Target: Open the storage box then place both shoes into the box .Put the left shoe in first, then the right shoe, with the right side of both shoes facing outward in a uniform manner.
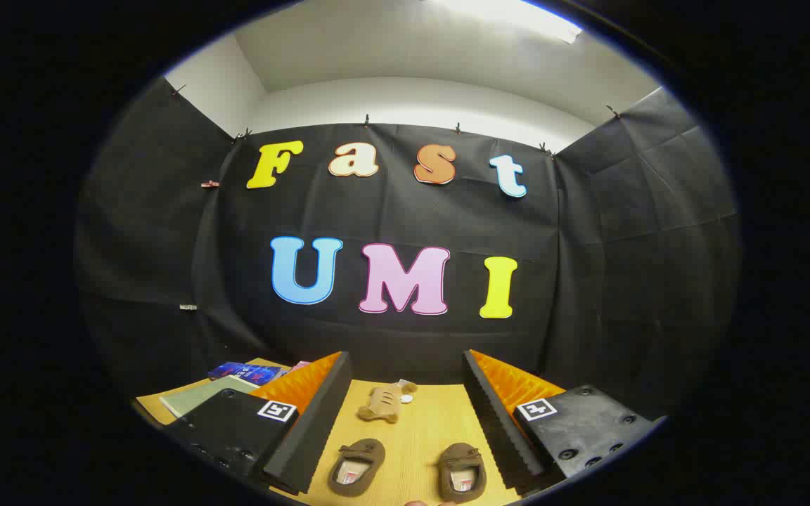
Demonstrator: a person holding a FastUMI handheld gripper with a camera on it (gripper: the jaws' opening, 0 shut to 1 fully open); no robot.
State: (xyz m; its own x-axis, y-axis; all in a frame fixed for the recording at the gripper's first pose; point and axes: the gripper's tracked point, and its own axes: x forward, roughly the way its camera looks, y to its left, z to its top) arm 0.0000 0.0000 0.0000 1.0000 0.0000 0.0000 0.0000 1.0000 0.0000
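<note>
Gripper view: gripper (405, 414) fingers spread wide apart, gripping nothing.

Two small brown suede slip-on shoes on yellow wooden tabletop (412, 422), between fingers, openings up: one shoe (356, 466) nearer left finger, other shoe (462, 471) nearer right finger, well apart from each other.

One tan ridged soft object (382, 403) beyond shoes, identity unclear; one small pale round item (406, 398) touching it, too small to identify.

Flat green sheet (201, 396) and blue printed packets (245, 371) beyond left finger, partly hidden, count uncertain.

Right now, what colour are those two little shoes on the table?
Brown, both shoes, seen best in the gripper view, lying between the open tool's fingers.
</note>
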